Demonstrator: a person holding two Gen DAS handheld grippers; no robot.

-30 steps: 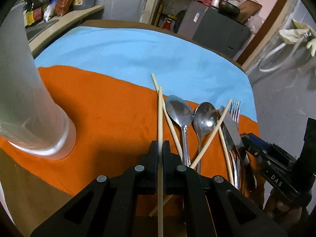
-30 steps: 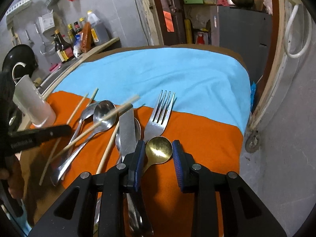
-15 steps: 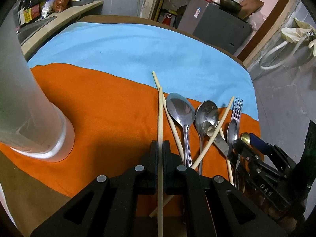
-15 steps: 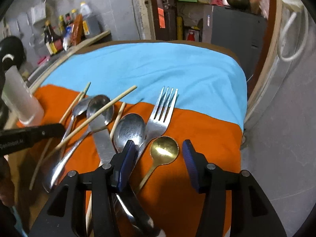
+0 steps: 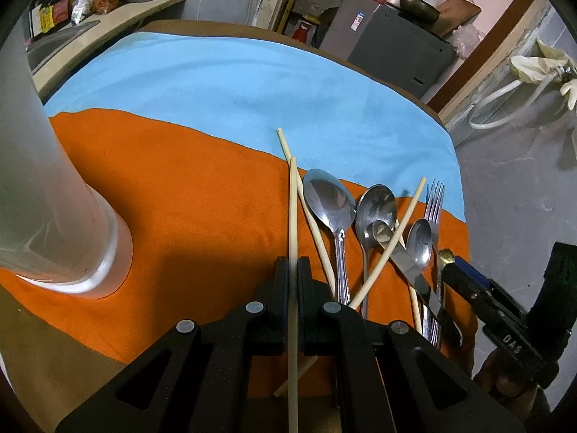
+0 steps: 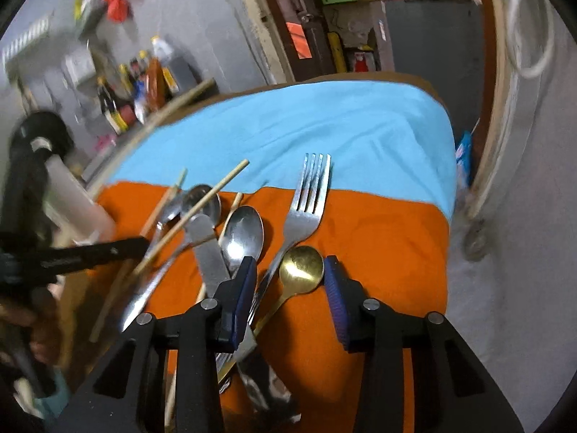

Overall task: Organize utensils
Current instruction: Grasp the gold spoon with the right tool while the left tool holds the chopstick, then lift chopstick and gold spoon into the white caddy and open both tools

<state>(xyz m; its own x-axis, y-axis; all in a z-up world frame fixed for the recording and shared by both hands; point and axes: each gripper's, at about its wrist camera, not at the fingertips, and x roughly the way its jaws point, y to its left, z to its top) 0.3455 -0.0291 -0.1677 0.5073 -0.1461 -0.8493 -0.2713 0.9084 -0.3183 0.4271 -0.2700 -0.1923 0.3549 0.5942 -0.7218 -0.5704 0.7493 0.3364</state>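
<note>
Holding one chopstick (image 5: 293,216) in my left gripper (image 5: 293,274), jaws pinched right down on the shaft, which runs toward 12 o'clock with its tip over the orange cloth (image 5: 180,195).

My right gripper (image 6: 288,281) stands part open and is closing; the gold spoon (image 6: 301,265) has its bowl between the blue pads, which do not press on it yet as far as I can see. Nothing held on that side.

Progress, by my reading: early. The white holder (image 5: 54,195) stands at 9 o'clock on the desk, well apart from the pile. I cannot see into it, so what it already holds is unknown. Left on the cloth: another chopstick (image 5: 310,209) crossing under mine, a third (image 5: 389,245) lying over the spoons, two large steel spoons (image 5: 330,198), a smaller spoon (image 5: 420,240), a knife (image 6: 207,249) and a fork (image 6: 308,202).

View differences: the left wrist shows the holder's base and my grip on the chopstick plainly; gold spoon there is only an edge at 3 o'clock. The right wrist shows gold spoon, fork tines and knife blade in full, though its left side is blurred.
</note>
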